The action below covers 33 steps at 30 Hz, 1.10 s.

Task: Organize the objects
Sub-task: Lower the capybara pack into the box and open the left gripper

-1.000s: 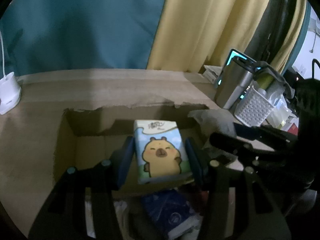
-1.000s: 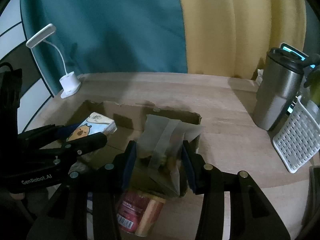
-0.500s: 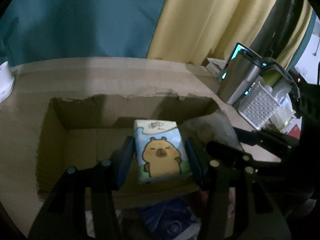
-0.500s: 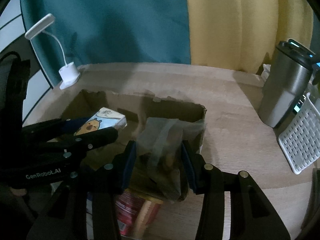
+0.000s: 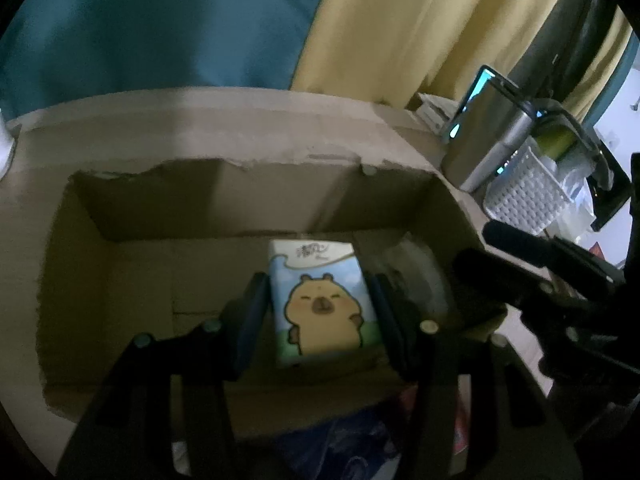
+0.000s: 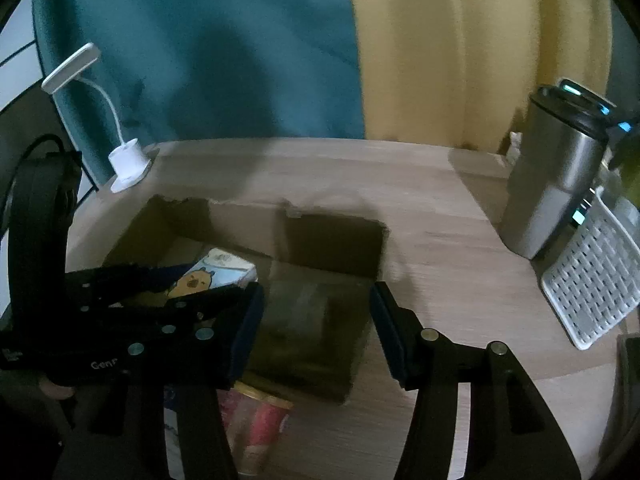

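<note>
My left gripper (image 5: 320,312) is shut on a tissue pack with a cartoon capybara (image 5: 320,300) and holds it low inside an open cardboard box (image 5: 256,168). The pack also shows in the right wrist view (image 6: 216,274). My right gripper (image 6: 316,328) stands open over the box's right end (image 6: 340,232). A clear plastic bag (image 6: 312,320) lies in the box between and below its fingers, also dimly visible in the left wrist view (image 5: 416,276).
A steel tumbler (image 6: 556,176) and a white perforated basket (image 6: 592,284) stand on the wooden table at the right. A white desk lamp (image 6: 124,160) stands at the back left. A red can (image 6: 260,424) and a blue packet (image 5: 348,448) lie in front of the box.
Both grippers moved forward and down into the box. My right gripper opened and let go of the plastic bag, which now lies in the box. My left gripper still holds the tissue pack.
</note>
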Available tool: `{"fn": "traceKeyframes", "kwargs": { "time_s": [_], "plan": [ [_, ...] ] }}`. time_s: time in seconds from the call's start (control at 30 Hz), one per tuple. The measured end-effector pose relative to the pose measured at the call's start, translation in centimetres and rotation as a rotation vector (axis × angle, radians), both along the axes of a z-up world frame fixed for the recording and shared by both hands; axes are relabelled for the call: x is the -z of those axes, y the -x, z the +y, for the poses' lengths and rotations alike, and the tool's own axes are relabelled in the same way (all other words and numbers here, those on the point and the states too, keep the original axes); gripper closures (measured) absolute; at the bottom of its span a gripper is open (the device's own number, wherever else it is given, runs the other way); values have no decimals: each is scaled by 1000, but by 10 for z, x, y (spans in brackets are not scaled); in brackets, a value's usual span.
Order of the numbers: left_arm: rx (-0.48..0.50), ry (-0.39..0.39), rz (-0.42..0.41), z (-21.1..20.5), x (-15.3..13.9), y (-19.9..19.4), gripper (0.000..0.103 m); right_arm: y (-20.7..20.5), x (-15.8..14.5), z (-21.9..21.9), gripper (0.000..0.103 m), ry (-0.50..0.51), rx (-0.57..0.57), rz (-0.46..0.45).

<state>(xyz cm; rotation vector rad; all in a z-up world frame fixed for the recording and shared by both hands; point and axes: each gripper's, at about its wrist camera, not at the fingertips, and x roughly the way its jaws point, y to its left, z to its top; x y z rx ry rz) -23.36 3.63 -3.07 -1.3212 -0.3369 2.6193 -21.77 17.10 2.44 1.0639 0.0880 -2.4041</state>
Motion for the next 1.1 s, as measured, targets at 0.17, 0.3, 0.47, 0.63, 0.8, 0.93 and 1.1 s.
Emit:
{"fn": "traceKeyframes", "kwargs": {
  "time_s": [0.17,0.3,0.47,0.63,0.8,0.93,1.1],
  "plan": [
    [17,-12,-39,6,5,5,48,3,8,7,45,-1,23,-22],
    [38,-54,-54,8,6,6,46,3,10,10,45,6,32,-36],
    [55,-61,-48,12,2,3,45,1,8,13,45,14,50,-35],
    [69,-84,-51,13,-2,-1,44,-2,6,17,45,17,67,-33],
    [85,-84,-38,18,-8,-8,43,-7,4,20,45,21,83,-30],
    [78,-64,-21,16,-13,-15,42,-11,2,22,45,23,91,-23],
    [62,-36,5,11,-18,-24,37,-18,0,23,45,21,89,-20]
  ]
}}
